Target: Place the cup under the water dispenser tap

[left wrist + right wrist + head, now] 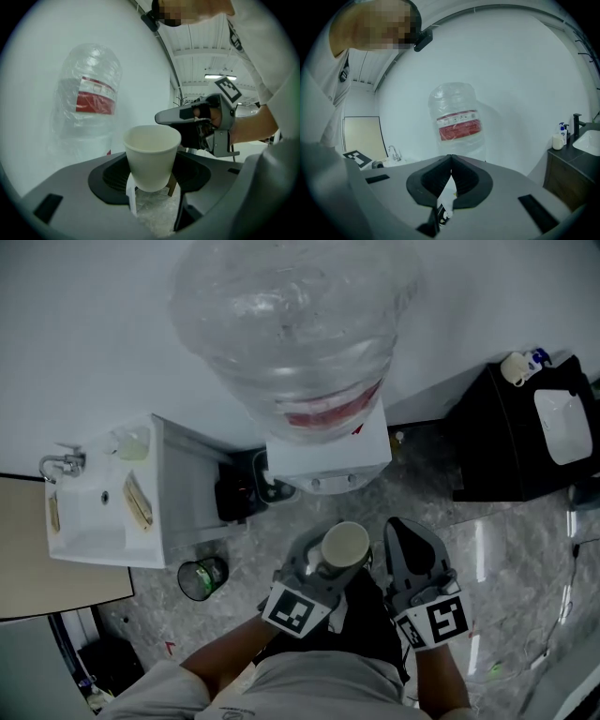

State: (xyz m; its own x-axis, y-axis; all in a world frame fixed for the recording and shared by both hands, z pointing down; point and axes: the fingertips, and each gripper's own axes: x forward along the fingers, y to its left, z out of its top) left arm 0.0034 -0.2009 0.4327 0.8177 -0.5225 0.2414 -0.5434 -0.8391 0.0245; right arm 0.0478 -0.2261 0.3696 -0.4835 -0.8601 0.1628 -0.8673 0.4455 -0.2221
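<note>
A white paper cup point(343, 544) stands upright between the jaws of my left gripper point(320, 570), which is shut on its lower half. In the left gripper view the cup point(152, 150) fills the middle, with the left gripper point(152, 177) clamped round it. The water dispenser point(328, 457), white with a large clear bottle point(291, 315) on top, stands just ahead of the cup; its tap is not clearly visible. My right gripper point(401, 531) sits beside the cup on the right, shut and empty. In its own view the right gripper point(451, 161) has its jaws meeting, facing the bottle point(457, 119).
A white sink cabinet point(164, 493) with a faucet point(61, 463) stands left of the dispenser. A black box point(239, 495) sits between them, and a dark round bin point(202, 577) rests on the marble floor. A black vanity point(511, 442) with a basin stands at the right.
</note>
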